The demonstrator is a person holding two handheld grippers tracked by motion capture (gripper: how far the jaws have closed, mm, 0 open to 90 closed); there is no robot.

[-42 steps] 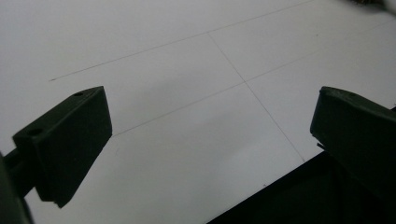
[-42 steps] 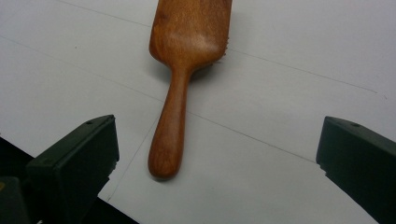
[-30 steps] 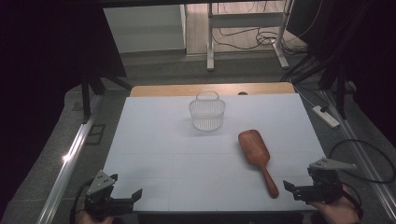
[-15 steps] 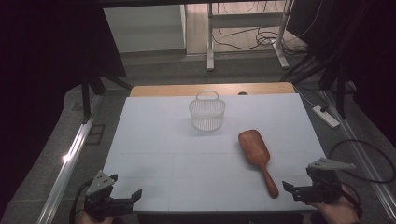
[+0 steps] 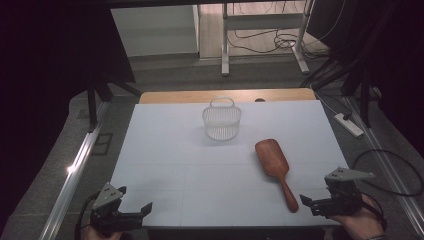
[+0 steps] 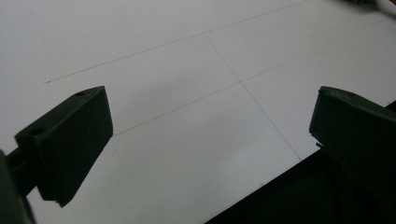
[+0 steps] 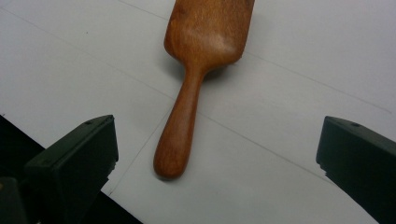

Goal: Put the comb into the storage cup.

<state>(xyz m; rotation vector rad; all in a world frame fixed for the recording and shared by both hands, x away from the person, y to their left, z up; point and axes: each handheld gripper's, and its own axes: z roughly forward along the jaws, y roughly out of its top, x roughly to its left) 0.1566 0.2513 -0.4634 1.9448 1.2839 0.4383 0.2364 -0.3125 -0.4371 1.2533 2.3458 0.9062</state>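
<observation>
Wooden hairbrush point(image 5: 274, 163) lies flat on the white surface point(image 5: 165, 150) in the high view, its broad oval head pointing away from the person and its slim handle running toward the near right edge. The right hand-held gripper point(image 5: 306, 202) sits at that near right corner, held in a hand point(image 5: 361, 223), its tips just beside the end of the brush handle without touching it. A white mesh basket point(image 5: 221, 120) with a loop handle stands upright farther back, near the middle of the surface and well apart from the brush. The left hand-held gripper point(image 5: 145, 208) rests at the near left corner, far from both things. A white power strip point(image 5: 349, 124) lies on the floor off the right side of the surface.

From the left gripper view, the left hand-held gripper point(image 6: 210, 140) has its two black jaws spread wide, with nothing between them but bare white surface point(image 6: 187, 70) crossed by thin lines, and the dark edge of the surface below.

From the right gripper view, the right hand-held gripper point(image 7: 217, 154) likewise has its jaws wide apart. The hairbrush point(image 7: 196, 60) lies ahead, and the rounded end of its handle reaches down between the two jaws, nearer the left one, clear of both. The brush rests on the white surface point(image 7: 303, 46), close to its near edge.
</observation>
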